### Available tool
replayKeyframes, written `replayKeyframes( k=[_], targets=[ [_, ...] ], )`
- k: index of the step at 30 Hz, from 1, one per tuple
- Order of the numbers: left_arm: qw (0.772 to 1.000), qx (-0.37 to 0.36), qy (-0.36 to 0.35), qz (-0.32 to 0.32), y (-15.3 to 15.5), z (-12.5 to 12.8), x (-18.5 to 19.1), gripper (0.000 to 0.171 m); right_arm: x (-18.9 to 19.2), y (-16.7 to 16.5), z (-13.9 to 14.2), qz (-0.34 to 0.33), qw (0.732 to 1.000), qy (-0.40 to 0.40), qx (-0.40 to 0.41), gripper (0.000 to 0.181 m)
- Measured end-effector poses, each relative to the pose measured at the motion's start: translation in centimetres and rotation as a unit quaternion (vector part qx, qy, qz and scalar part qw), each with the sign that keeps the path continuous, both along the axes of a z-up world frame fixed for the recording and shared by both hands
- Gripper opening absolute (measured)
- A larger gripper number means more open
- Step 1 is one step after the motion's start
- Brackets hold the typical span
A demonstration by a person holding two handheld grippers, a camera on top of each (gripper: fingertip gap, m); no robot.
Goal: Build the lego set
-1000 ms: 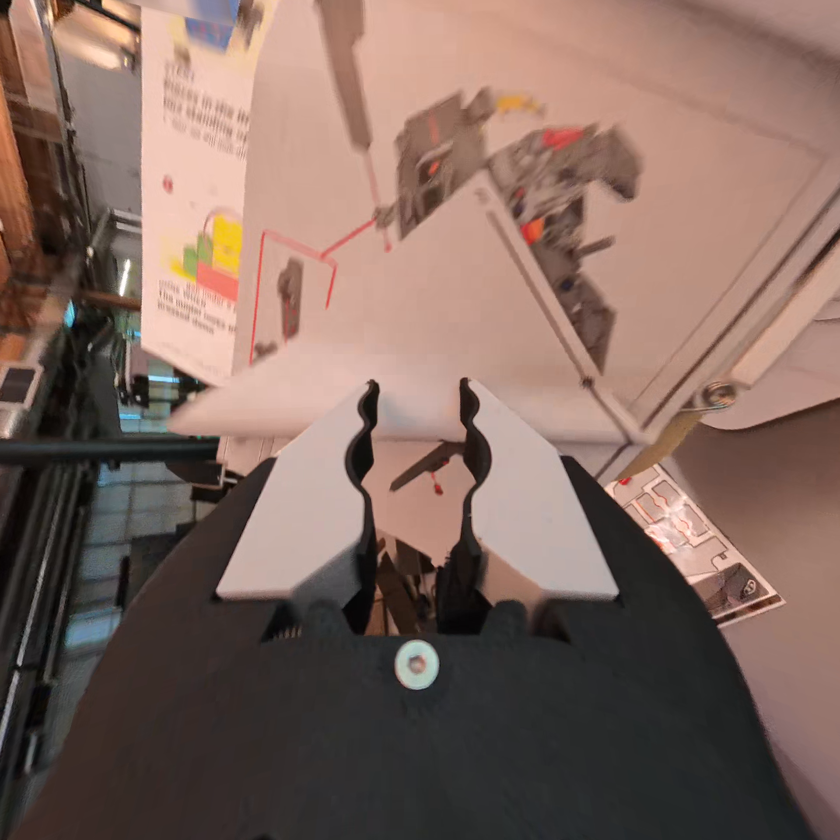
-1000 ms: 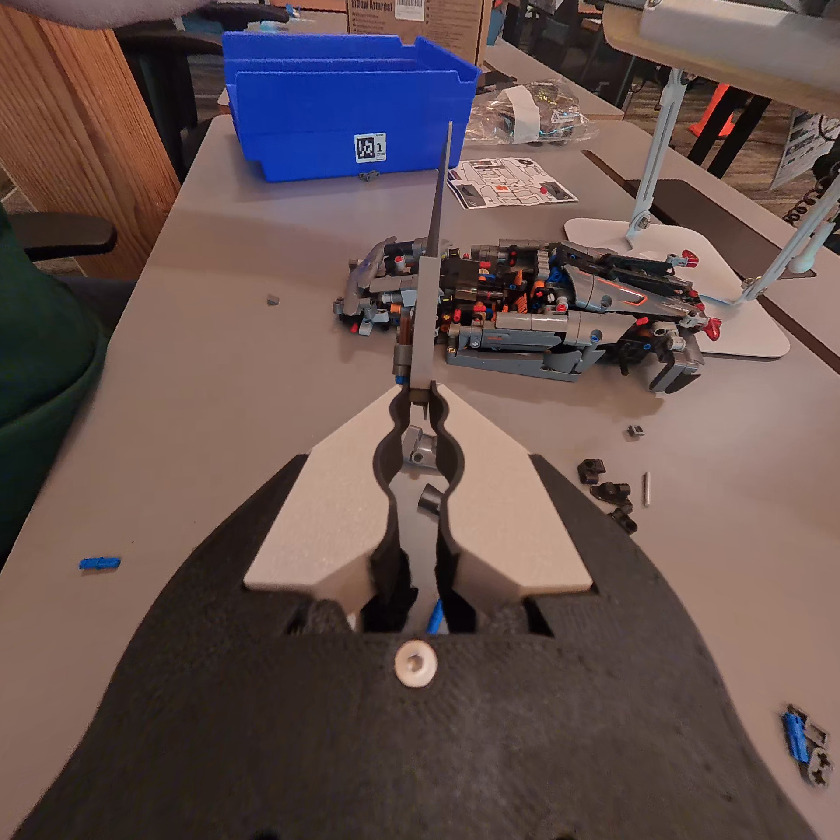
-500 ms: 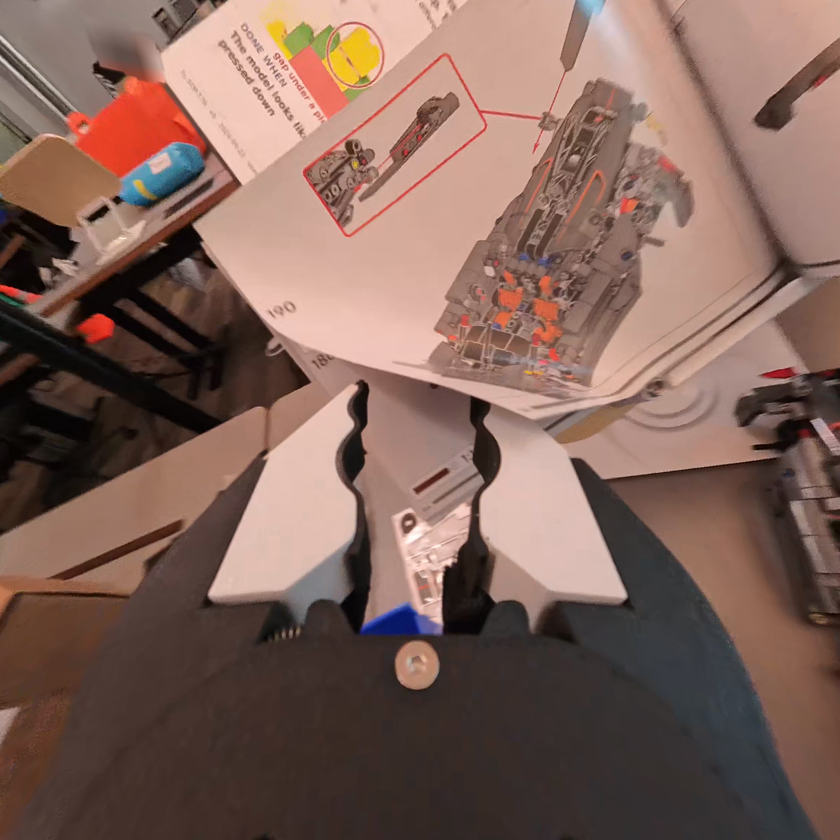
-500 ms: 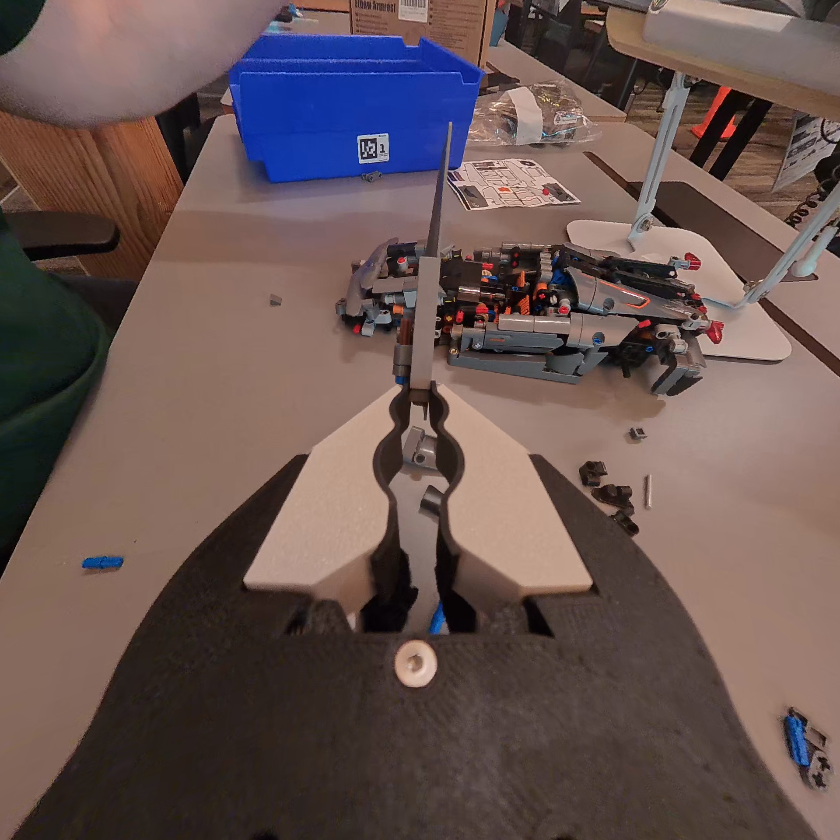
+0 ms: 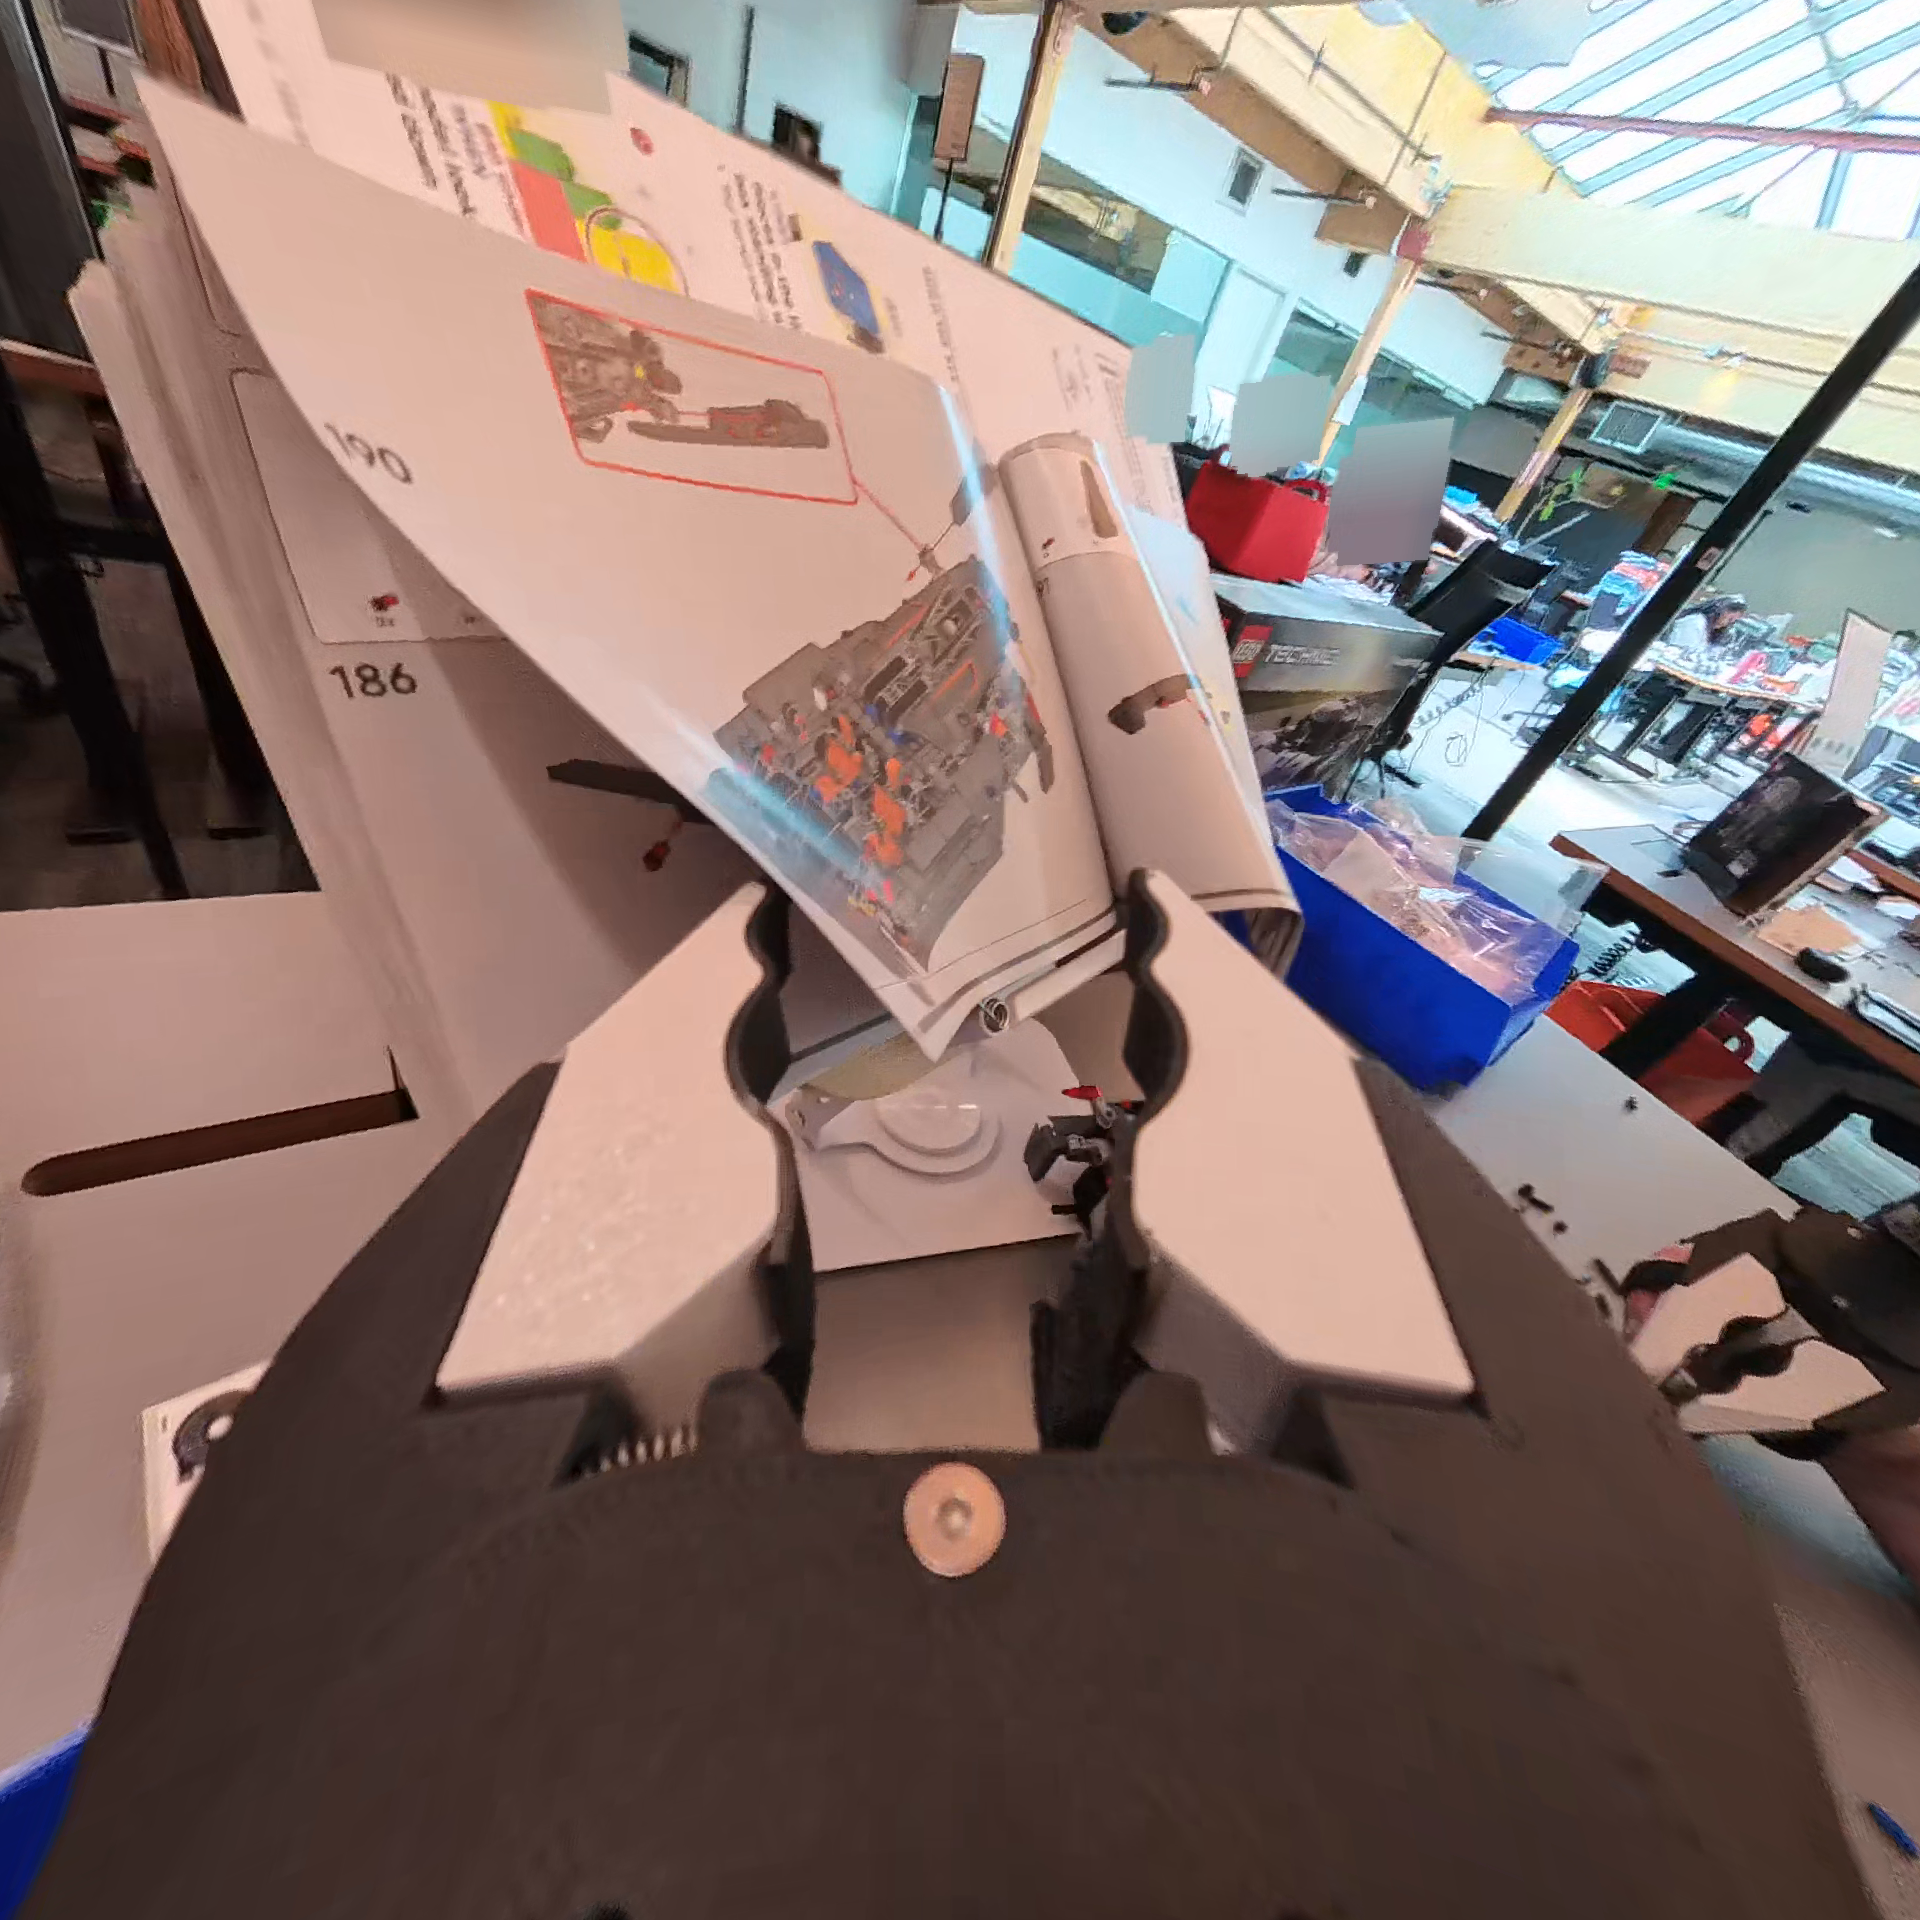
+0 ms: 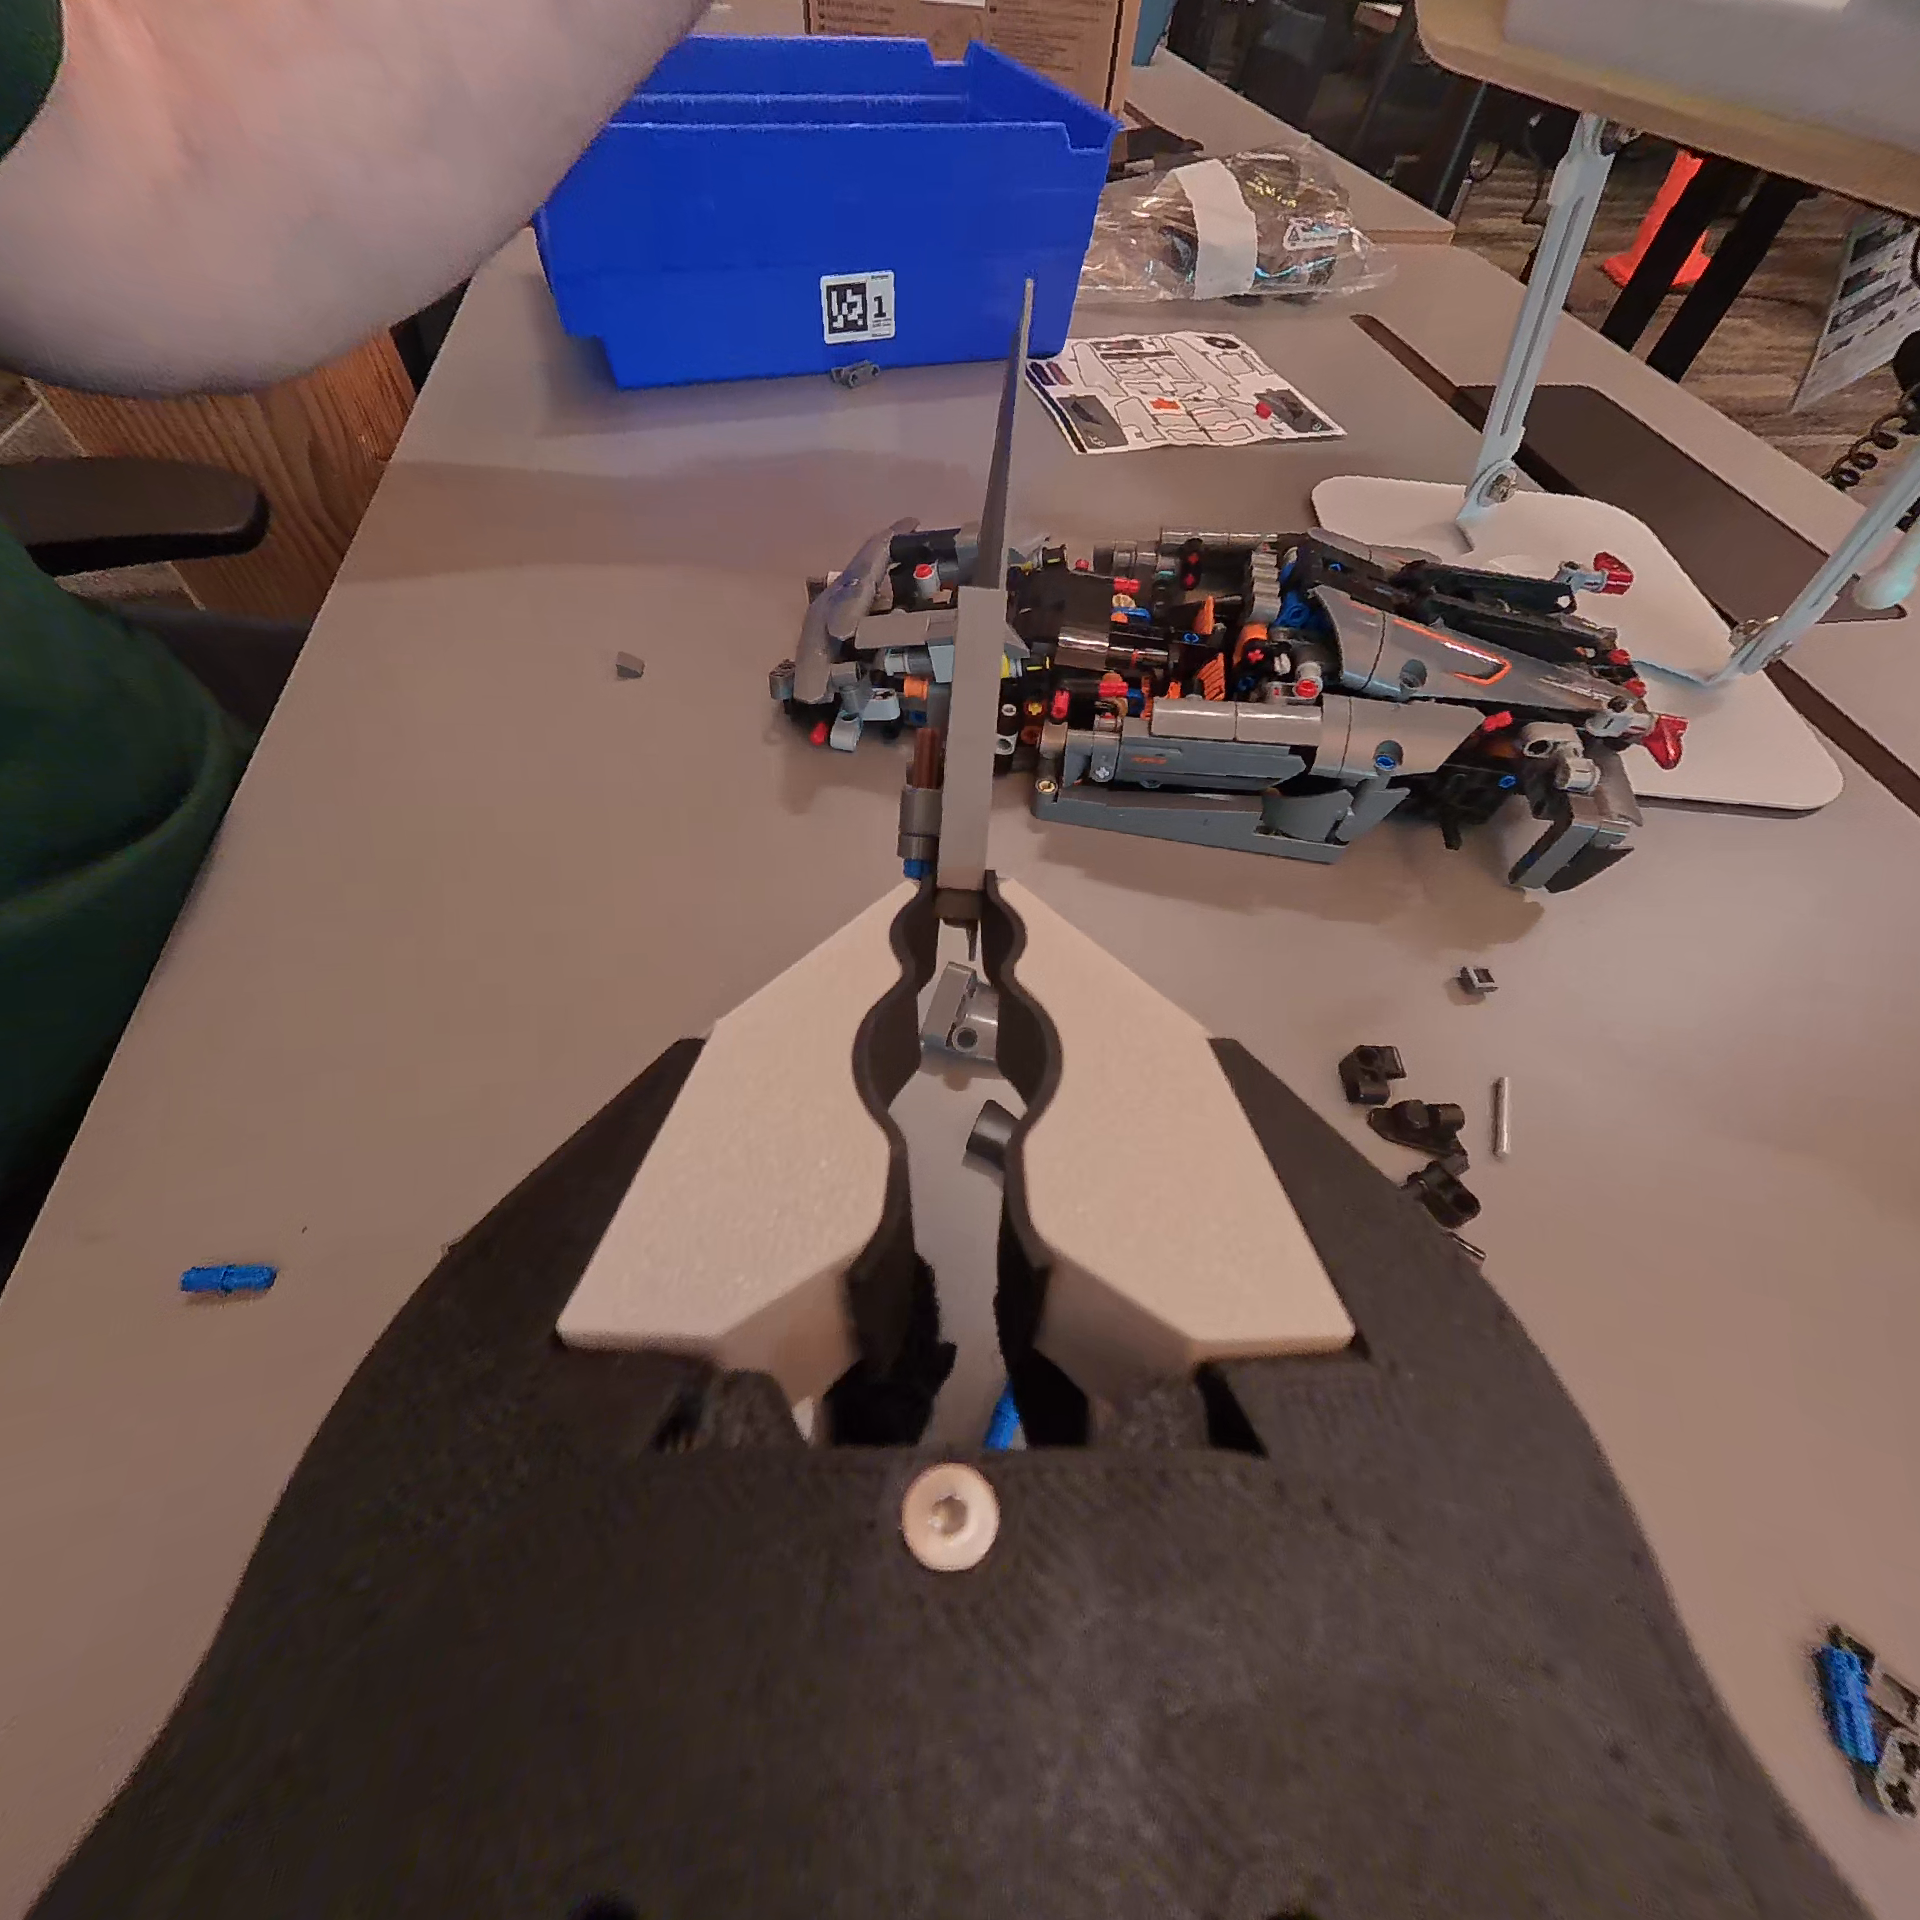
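Claw on the left (image 5: 945,925) spread wide with nothing between its jaws, raised in front of an instruction booklet (image 5: 727,582) propped on a white stand (image 5: 925,1195), one page curling forward toward the fingertips. Beyond the booklet, a blue bin (image 5: 1392,997) stuffed with clear plastic bags.

Right claw (image 6: 961,894) nearly closed, clamped on a long grey lego piece (image 6: 982,665) standing upright between the tips, tapering to a thin point, with a small brown and grey pin on its left side. Just behind that piece, lying on the grey bench (image 6: 520,883), the partly built lego car (image 6: 1226,696), dark grey with orange, red and blue details. Small black parts (image 6: 1418,1127) scattered on the bench to the right, a blue pin (image 6: 227,1278) well apart on the left, a sticker sheet (image 6: 1179,390) and another blue bin (image 6: 821,208) farther back.
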State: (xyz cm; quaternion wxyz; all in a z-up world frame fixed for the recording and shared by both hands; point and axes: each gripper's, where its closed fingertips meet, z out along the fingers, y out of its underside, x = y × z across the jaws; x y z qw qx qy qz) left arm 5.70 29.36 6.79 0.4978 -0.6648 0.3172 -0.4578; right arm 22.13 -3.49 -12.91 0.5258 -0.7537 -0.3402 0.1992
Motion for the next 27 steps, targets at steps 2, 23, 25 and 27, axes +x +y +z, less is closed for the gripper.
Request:
replayKeyframes(
  k=[2, 23, 25, 27],
  targets=[
    [1.0, -0.006, -0.002, -0.006, 0.3, -0.1, 0.3, 0.044, 0.0, 0.0, -0.1, 0.0, 1.0, -0.002, -0.001, 0.005],
    [0.991, 0.045, 0.019, 0.123, 2.3, -1.5, -3.8, 0.044, 0.4, 0.0, 0.0, -0.006, 1.0, -0.001, 0.002, 0.005],
    [0.987, 0.07, 0.028, 0.144, 1.7, -1.1, -4.4, 0.05, 0.3, 0.1, -0.1, -0.005, 1.0, -0.002, 0.001, 0.005],
    [0.982, 0.097, 0.041, 0.159, 0.7, -0.8, -5.0, 0.055, 0.3, 0.1, -0.1, -0.006, 1.0, -0.003, 0.001, 0.005]
  ],
)
